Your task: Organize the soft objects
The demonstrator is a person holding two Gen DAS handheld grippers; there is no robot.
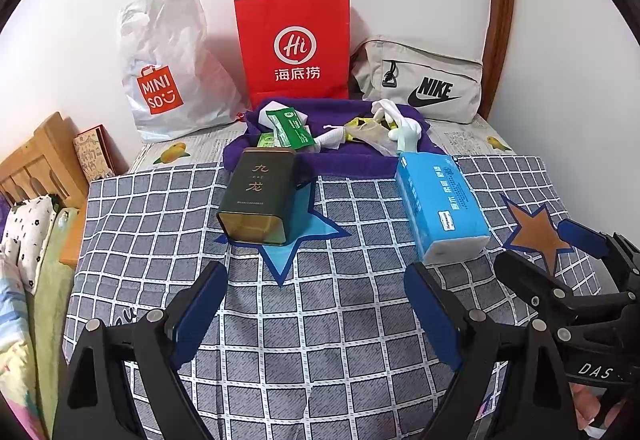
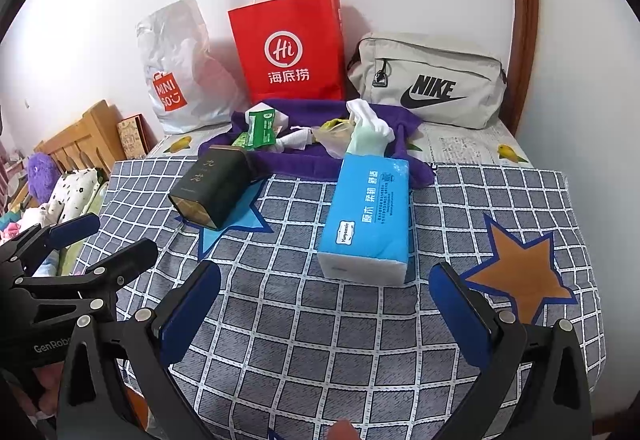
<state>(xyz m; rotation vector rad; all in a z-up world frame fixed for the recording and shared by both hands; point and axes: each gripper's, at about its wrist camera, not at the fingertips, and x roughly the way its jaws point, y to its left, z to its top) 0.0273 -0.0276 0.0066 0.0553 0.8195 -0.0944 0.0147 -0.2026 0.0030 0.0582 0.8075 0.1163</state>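
Two grippers hover over a bed with a grey checked quilt [image 1: 320, 320], star patches on it, white wall behind. Back row against the wall: Miniso plastic bag [image 1: 164, 67], red Haidilao paper bag [image 1: 294, 43], beige Nike pouch [image 1: 420, 79]. On the quilt, a dark tea tin [image 1: 256, 199] lies on its side and a blue tissue pack [image 1: 436, 207] sits just right of it, with a purple towel [image 1: 344, 159] behind holding green wet-wipe packets [image 1: 288, 127] and white socks [image 1: 404, 127]. Left gripper [image 1: 316, 300] and right gripper [image 2: 324, 304] are side by side, tilted down, jaws spread wide, holding nothing. Only the right wrist view catches a purple plush [image 2: 40, 175] by the wooden headboard [image 2: 80, 135]
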